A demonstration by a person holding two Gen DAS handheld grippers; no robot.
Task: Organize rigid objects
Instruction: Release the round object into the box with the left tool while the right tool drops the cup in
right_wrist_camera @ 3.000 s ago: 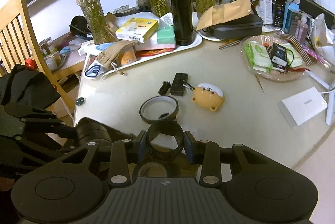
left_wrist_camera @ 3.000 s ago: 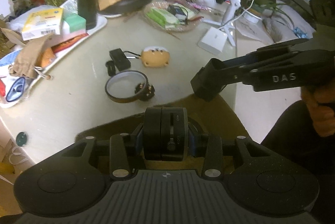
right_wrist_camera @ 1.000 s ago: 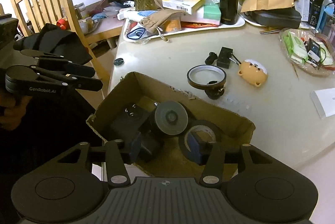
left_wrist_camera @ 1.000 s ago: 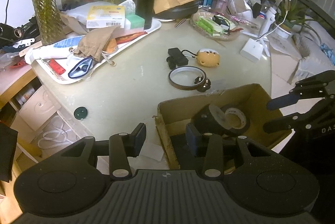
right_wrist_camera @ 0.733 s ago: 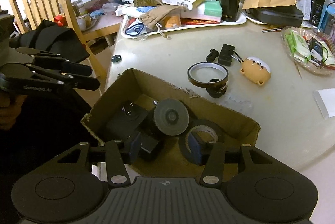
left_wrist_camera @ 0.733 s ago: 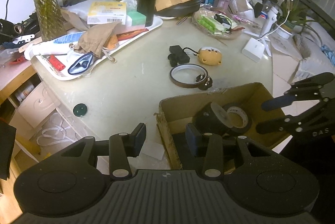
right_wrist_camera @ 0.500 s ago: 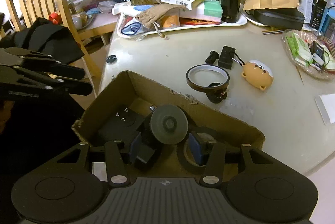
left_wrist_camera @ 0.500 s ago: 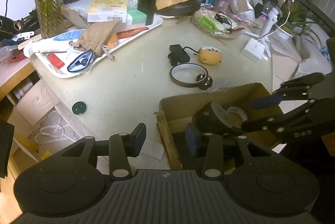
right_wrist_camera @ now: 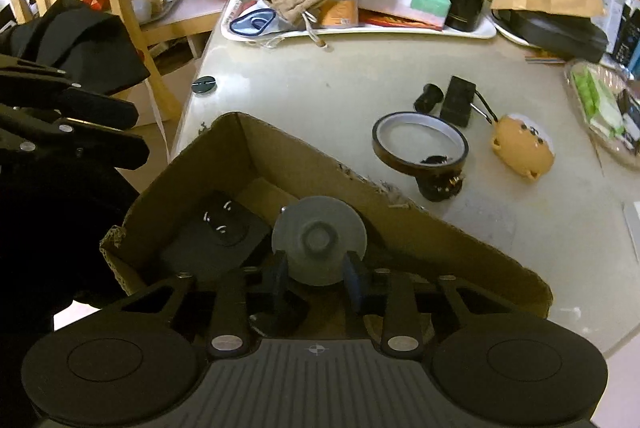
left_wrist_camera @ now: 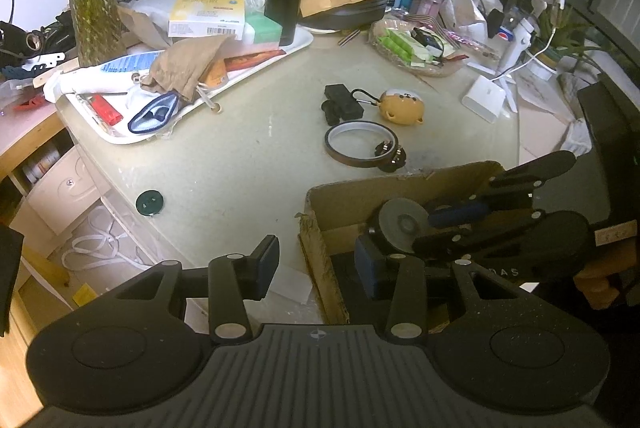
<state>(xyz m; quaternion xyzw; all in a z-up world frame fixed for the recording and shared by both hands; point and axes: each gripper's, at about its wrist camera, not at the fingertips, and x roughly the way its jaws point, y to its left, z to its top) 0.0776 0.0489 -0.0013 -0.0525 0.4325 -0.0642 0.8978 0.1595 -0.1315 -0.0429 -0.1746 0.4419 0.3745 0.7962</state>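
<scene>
An open cardboard box (right_wrist_camera: 400,211) stands at the table's near edge. Inside it are a grey suction-cup mount (right_wrist_camera: 319,240) and a black block (right_wrist_camera: 216,232). My right gripper (right_wrist_camera: 316,278) reaches down into the box, its jaws closing with the blue pads pressed on the mount's lower part. From the left wrist view the same mount (left_wrist_camera: 400,224) shows with the right gripper (left_wrist_camera: 440,228) on it. My left gripper (left_wrist_camera: 316,266) is open and holds nothing; its fingers straddle the box's left wall (left_wrist_camera: 320,260).
On the table beyond the box lie a brown tape ring (right_wrist_camera: 420,143), a small black knob (right_wrist_camera: 440,185), a black clip block (right_wrist_camera: 458,99) and an orange bear-shaped case (right_wrist_camera: 524,147). A cluttered white tray (right_wrist_camera: 360,31) is farther back. A wooden chair (right_wrist_camera: 132,27) stands left.
The right gripper came down and forward into the box, and its jaws closed onto the suction-cup mount. The left gripper stayed where it was, still open.
</scene>
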